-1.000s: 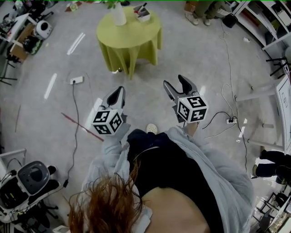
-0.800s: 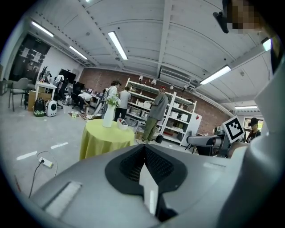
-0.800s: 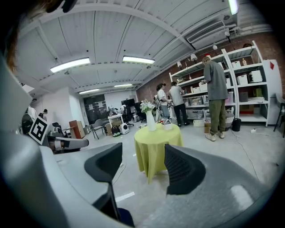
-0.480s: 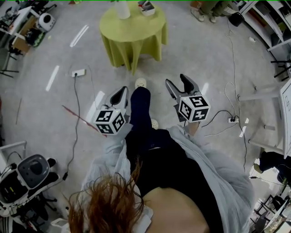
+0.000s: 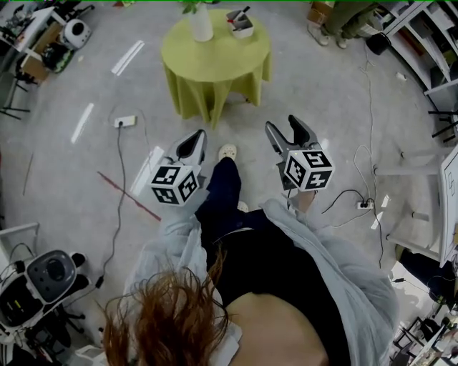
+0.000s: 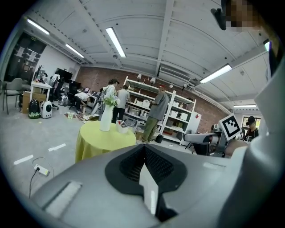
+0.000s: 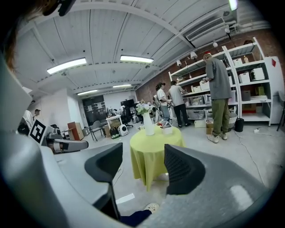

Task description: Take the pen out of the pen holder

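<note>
pen (image 5: 242, 12): one seen, dark, standing in the one holder (image 5: 242, 28) on the one round table (image 5: 215, 61), beside one vase (image 5: 202, 25), well ahead of both grippers | left gripper (image 5: 197, 136): jaws together, empty | right gripper (image 5: 283, 125): jaws apart, empty | only the gripper views show three whole people (image 7: 218, 89) at shelves (image 7: 249, 75)

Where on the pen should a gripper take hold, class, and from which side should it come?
Grip the pen by its upper end, which sticks out above the holder's rim, coming down from above. The holder hides its lower part, and it leans, so tilt the jaws to match. The open right gripper would suit, though it is far from the table.
</note>
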A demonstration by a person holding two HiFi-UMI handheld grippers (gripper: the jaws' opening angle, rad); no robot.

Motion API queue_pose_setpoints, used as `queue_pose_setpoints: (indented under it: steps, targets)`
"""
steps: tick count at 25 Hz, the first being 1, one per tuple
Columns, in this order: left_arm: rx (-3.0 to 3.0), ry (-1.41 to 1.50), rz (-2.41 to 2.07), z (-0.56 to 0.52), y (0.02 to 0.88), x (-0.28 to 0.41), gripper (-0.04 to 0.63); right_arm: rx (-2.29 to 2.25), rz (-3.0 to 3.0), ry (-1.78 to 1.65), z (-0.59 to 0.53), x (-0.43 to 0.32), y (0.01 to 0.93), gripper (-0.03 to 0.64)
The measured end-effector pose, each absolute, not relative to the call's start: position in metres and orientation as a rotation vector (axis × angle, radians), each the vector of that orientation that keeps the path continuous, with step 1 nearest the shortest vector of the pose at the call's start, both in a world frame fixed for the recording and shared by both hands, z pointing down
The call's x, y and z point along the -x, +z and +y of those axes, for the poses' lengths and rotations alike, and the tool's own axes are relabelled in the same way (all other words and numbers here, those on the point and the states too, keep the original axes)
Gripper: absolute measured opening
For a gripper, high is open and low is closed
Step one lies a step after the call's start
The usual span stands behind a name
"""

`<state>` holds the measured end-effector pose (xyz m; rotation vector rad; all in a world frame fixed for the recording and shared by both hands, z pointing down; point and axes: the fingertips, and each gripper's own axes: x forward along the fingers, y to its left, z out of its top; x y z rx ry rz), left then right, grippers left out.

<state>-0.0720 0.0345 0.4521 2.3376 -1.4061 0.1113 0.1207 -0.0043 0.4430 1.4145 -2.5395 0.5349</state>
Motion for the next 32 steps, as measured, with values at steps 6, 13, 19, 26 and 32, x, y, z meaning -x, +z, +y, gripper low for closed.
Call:
queue_pose_setpoints:
  steps: [6, 13, 19, 26, 32]
  targets:
    - [-2.349, 0.142, -1.386, -0.027, 0.443, 0.081, 0.015, -1.423, -2.532, 0.516, -0.063, -0.110, 0.429, 0.287]
    - [-2.391, 0.172, -1.357, -0.086, 0.432, 0.090, 0.015, -1.493, -2.498, 0.519, -0.118, -0.110, 0.422, 0.287]
    - [-2.408, 0.162, -1.345, -0.133, 0.429, 0.097, 0.015, -1.516, -2.474, 0.507, -0.156, -0.105, 0.421, 0.287]
    - [-2.450, 0.152, -1.305, -0.183, 0.426, 0.098, 0.015, -1.598, -2.434, 0.490, -0.197, -0.113, 0.416, 0.287]
    - [-2.470, 0.155, -1.289, -0.217, 0.434, 0.106, 0.015, -1.625, -2.418, 0.495, -0.223, -0.107, 0.428, 0.287]
